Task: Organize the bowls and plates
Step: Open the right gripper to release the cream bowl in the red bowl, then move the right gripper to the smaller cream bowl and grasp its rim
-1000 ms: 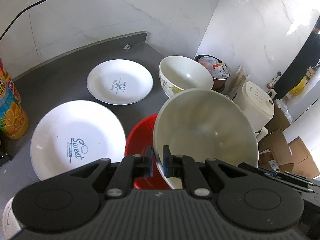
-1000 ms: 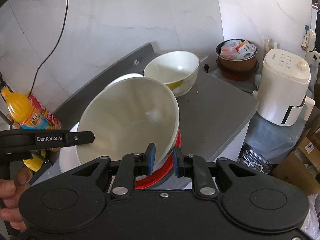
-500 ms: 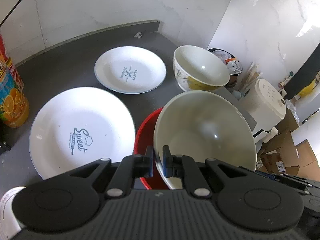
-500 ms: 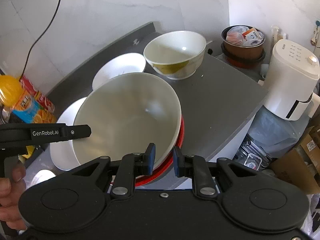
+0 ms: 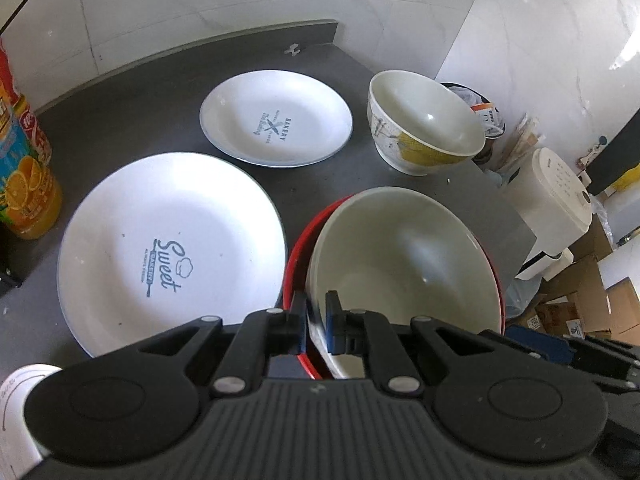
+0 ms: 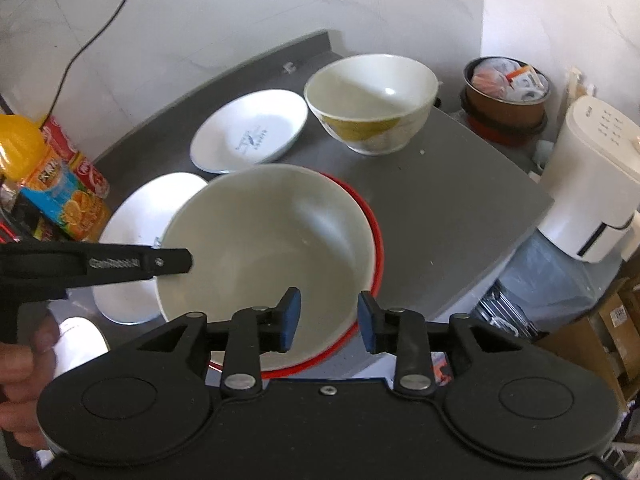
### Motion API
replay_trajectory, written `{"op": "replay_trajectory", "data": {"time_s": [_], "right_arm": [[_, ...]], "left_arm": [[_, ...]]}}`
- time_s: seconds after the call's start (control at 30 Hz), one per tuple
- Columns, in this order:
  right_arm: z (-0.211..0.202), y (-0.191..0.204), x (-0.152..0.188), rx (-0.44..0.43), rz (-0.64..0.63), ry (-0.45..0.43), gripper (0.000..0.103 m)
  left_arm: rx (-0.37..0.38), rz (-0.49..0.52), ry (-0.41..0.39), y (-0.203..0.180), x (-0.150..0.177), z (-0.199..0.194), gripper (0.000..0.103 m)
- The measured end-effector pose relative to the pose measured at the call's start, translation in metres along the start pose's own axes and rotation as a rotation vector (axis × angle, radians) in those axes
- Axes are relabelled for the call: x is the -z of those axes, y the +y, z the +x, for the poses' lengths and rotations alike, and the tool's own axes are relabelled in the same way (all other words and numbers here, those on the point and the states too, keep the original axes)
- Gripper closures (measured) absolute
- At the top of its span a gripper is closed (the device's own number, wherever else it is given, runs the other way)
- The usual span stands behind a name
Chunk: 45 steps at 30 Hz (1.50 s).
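A cream bowl (image 5: 404, 264) (image 6: 264, 248) sits nested inside a red bowl (image 5: 298, 256) (image 6: 374, 236) near the counter's front edge. My left gripper (image 5: 316, 322) is shut on the cream bowl's near rim. My right gripper (image 6: 329, 320) stands open at that bowl's near right rim, its fingers apart and holding nothing. A large white "Sweet" plate (image 5: 168, 252) (image 6: 144, 216) lies to the left. Behind it lies a smaller "Bakery" plate (image 5: 276, 118) (image 6: 250, 130). A cream bowl with yellow pattern (image 5: 424, 124) (image 6: 370, 100) stands at the back right.
An orange juice bottle (image 5: 24, 184) (image 6: 48, 184) stands at the left. The grey counter (image 6: 460, 200) ends at the right, where a white appliance (image 6: 596, 184) and a brown pot of packets (image 6: 506, 96) sit lower. A hand (image 6: 20, 360) holds the left gripper.
The cream bowl has come down and now rests level inside the red bowl. My right gripper has opened and let go of its rim. The left gripper stays shut on it.
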State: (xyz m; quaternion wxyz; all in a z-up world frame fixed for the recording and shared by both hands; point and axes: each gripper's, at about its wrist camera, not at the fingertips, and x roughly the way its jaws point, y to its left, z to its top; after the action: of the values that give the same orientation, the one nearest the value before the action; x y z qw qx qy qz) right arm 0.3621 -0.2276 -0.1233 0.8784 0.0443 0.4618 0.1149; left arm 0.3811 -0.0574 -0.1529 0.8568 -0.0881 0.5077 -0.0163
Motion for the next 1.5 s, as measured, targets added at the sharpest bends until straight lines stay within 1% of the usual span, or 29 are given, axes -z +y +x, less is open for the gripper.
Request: {"op": "replay_trajectory", "data": {"time_s": [0.13, 0.17, 0.23, 0.33, 0.47, 0.53, 0.6, 0.73, 0.83, 0.9, 0.93, 1.0, 1.03, 1.07, 1.1, 1.13, 1.17, 1.23, 1.3, 1.5], "right_arm": [[-0.005, -0.002, -0.005, -0.028, 0.006, -0.015, 0.070], [-0.006, -0.005, -0.007, -0.039, 0.012, -0.018, 0.070], [-0.008, -0.011, -0.011, -0.057, 0.019, -0.026, 0.070], [-0.011, -0.023, -0.018, -0.076, 0.030, -0.036, 0.070], [-0.014, -0.042, -0.030, -0.100, 0.035, -0.049, 0.069], [-0.016, -0.053, -0.037, -0.113, 0.037, -0.057, 0.067], [-0.017, -0.062, -0.040, -0.122, 0.034, -0.069, 0.061], [-0.018, -0.075, -0.050, -0.137, 0.016, -0.091, 0.058], [-0.015, -0.083, -0.056, -0.143, 0.026, -0.100, 0.055], [-0.013, -0.088, -0.059, -0.156, 0.038, -0.105, 0.050], [-0.012, -0.089, -0.061, -0.159, 0.042, -0.105, 0.049], [-0.009, -0.092, -0.064, -0.164, 0.053, -0.108, 0.042], [-0.008, -0.094, -0.066, -0.163, 0.060, -0.109, 0.039], [-0.007, -0.096, -0.068, -0.160, 0.068, -0.114, 0.031], [-0.006, -0.098, -0.070, -0.154, 0.077, -0.123, 0.023], [-0.006, -0.100, -0.072, -0.148, 0.087, -0.132, 0.020], [-0.005, -0.101, -0.074, -0.145, 0.098, -0.138, 0.017], [-0.001, -0.104, -0.078, -0.146, 0.112, -0.142, 0.016], [0.003, -0.105, -0.084, -0.139, 0.114, -0.143, 0.011], [0.020, -0.112, -0.101, -0.111, 0.141, -0.148, 0.011]], "left_arm": [[-0.026, 0.012, 0.036, -0.005, -0.006, 0.001, 0.094], [-0.036, 0.014, 0.034, -0.006, -0.008, -0.001, 0.089], [-0.068, 0.022, 0.015, -0.009, -0.012, -0.007, 0.084], [-0.054, 0.001, 0.004, -0.012, -0.019, -0.014, 0.077], [-0.091, -0.016, -0.032, -0.025, -0.029, -0.020, 0.072], [-0.099, -0.039, -0.043, -0.033, -0.034, -0.021, 0.071], [-0.107, -0.058, -0.053, -0.041, -0.039, -0.021, 0.070], [-0.122, -0.089, -0.074, -0.056, -0.049, -0.023, 0.067], [-0.131, -0.093, -0.086, -0.065, -0.055, -0.026, 0.065], [-0.137, -0.094, -0.092, -0.069, -0.059, -0.026, 0.063], [-0.141, -0.097, -0.094, -0.071, -0.061, -0.027, 0.060], [-0.146, -0.105, -0.104, -0.073, -0.066, -0.028, 0.053], [-0.147, -0.104, -0.110, -0.075, -0.068, -0.028, 0.047], [-0.152, -0.101, -0.115, -0.076, -0.070, -0.028, 0.040], [-0.159, -0.097, -0.119, -0.076, -0.072, -0.028, 0.036], [-0.169, -0.094, -0.123, -0.077, -0.075, -0.027, 0.030], [-0.176, -0.093, -0.127, -0.077, -0.077, -0.025, 0.027], [-0.184, -0.092, -0.135, -0.077, -0.084, -0.022, 0.024], [-0.187, -0.101, -0.141, -0.075, -0.091, -0.017, 0.022], [-0.174, -0.104, -0.126, -0.073, -0.114, 0.010, 0.022]]}}
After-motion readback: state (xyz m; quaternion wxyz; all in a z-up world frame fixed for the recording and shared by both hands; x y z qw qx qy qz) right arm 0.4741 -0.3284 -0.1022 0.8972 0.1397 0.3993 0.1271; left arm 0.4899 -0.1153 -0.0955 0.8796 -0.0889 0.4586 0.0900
